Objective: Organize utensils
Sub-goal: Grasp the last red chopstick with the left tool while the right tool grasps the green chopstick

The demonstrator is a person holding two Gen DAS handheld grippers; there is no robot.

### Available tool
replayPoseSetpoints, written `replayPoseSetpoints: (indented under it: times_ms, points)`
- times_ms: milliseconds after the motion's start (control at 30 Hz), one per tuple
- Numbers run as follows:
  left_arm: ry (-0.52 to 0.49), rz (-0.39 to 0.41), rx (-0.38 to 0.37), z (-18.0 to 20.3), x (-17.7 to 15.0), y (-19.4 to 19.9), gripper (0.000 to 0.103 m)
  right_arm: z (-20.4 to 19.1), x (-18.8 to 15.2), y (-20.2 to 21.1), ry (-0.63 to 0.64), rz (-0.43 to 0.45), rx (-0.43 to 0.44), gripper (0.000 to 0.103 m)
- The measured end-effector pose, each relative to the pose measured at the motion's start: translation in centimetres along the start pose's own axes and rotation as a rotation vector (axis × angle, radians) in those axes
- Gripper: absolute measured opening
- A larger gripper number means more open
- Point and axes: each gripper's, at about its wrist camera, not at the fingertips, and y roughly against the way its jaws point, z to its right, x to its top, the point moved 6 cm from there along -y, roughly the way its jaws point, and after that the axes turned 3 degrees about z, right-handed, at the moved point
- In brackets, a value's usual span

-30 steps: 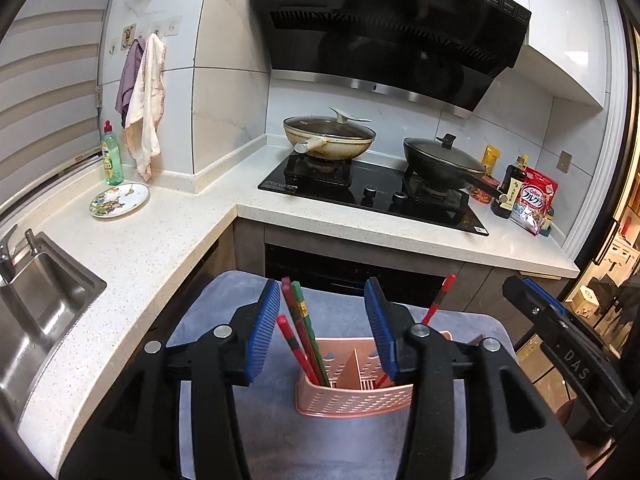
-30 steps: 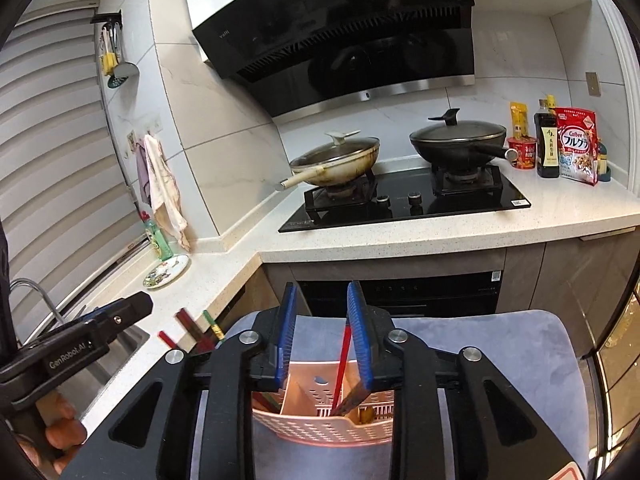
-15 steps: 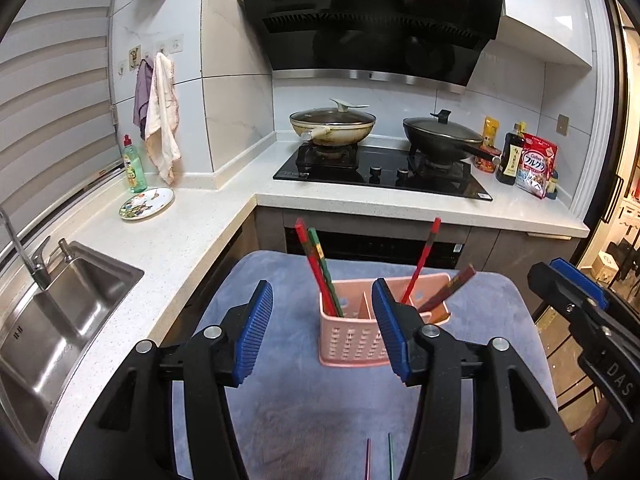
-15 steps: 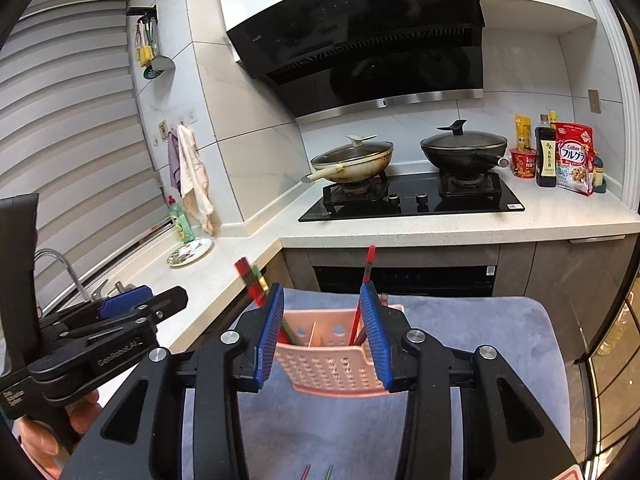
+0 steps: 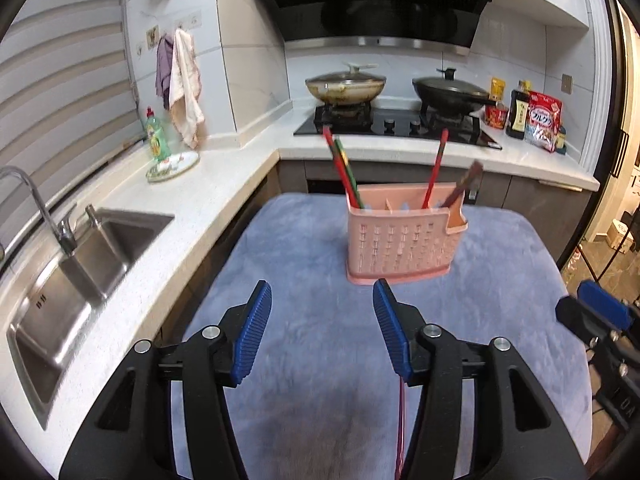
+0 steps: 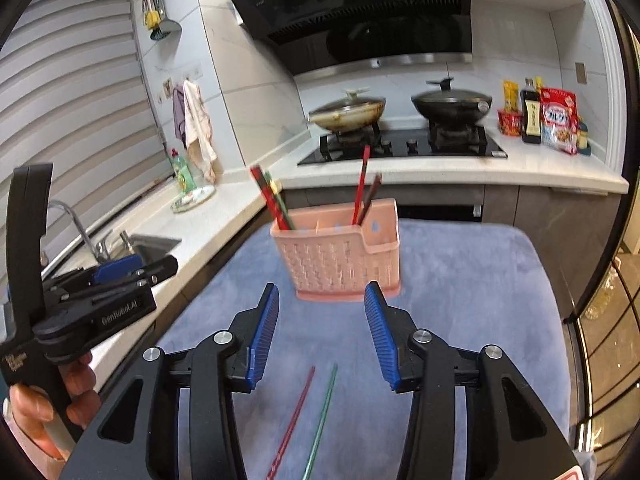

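A pink slotted utensil holder (image 5: 404,236) (image 6: 338,258) stands upright on a blue-grey mat (image 5: 312,344) (image 6: 464,292). Red and green chopsticks (image 5: 344,172) (image 6: 270,198) lean in its left compartment; a red and a brown one (image 5: 436,168) (image 6: 362,194) lean in its right. A red chopstick (image 6: 294,416) and a green chopstick (image 6: 320,420) lie loose on the mat. My right gripper (image 6: 322,334) is open and empty above their far ends. My left gripper (image 5: 322,328) is open and empty, short of the holder; the red chopstick (image 5: 400,424) shows by its right finger.
A white counter (image 5: 132,216) with a steel sink (image 5: 76,276) and tap runs along the left. A plate (image 5: 172,162) and soap bottle (image 5: 157,134) stand behind the sink. The hob (image 5: 394,126) with two pans, bottles and packets (image 5: 540,120) lies beyond the mat.
Both grippers have pulled back and up from the holder, which now stands farther ahead. The right gripper's jaws have opened wider. Two loose chopsticks on the mat have come into view.
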Motion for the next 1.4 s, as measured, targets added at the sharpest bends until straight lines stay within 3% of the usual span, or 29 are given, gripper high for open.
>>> replayPoseSetpoints:
  times_ms: [200,533,833,933,1133,1400]
  points:
    - [0.017,-0.080,0.008,-0.8,-6.3,-0.1,0.050,-0.2,-8.0,-0.1,0.007,-0.117,-0.039,0.044]
    - [-0.004,-0.167,-0.005,-1.0,-13.6,0.3,0.050,-0.5,-15.9,-0.8,0.020,-0.253,-0.066,0.044]
    - [-0.011,-0.238,-0.027,-0.7,-17.6,0.3,0.051,-1.9,-20.0,-1.3,0.033,-0.332,-0.041,0.044]
    - [-0.018,-0.255,-0.027,-0.5,-18.7,0.3,0.057,-2.2,-20.7,-1.5,0.033,-0.346,-0.034,0.044]
    - [-0.033,-0.277,-0.031,-0.1,-19.9,0.3,0.059,-2.7,-21.6,-2.0,0.051,-0.362,-0.026,0.041]
    - [-0.046,-0.290,-0.036,0.4,-20.6,0.2,0.066,-3.2,-22.6,-2.8,0.069,-0.383,-0.034,0.027]
